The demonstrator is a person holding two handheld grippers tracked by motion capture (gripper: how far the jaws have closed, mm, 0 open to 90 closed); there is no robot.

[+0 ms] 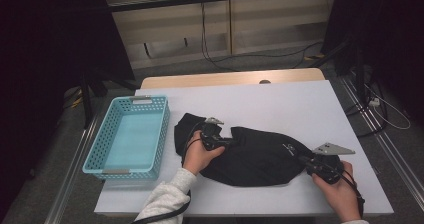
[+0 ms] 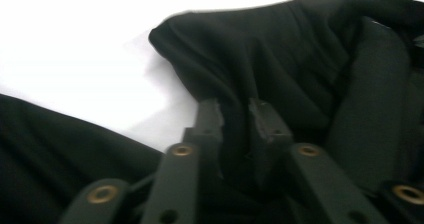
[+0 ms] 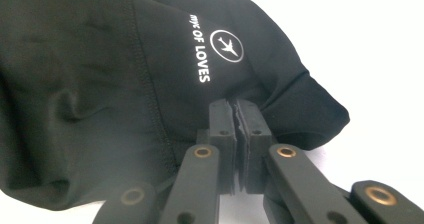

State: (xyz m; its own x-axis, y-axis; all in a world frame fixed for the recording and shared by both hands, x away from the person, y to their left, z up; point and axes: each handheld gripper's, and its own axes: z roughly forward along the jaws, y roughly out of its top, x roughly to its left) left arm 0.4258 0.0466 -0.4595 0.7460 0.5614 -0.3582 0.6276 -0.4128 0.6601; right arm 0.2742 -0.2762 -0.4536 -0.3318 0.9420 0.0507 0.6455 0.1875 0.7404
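A black garment point(image 1: 260, 156) lies crumpled across the middle of the white table point(image 1: 300, 104). It carries small white lettering and a round plane logo point(image 3: 227, 45). My left gripper point(image 1: 233, 143) sits at the garment's left part, and its jaws pinch a fold of the black cloth point(image 2: 280, 49) between the pads point(image 2: 235, 109). At the garment's right end my right gripper point(image 1: 303, 160) holds the cloth point(image 3: 100, 84). Its jaws point(image 3: 235, 106) are pressed together on a thin edge of it.
A light blue plastic basket point(image 1: 100, 144) stands at the table's left edge, with nothing in it. Bare white tabletop lies behind the garment and to its right. Cables run over the floor beyond the table's far edge.
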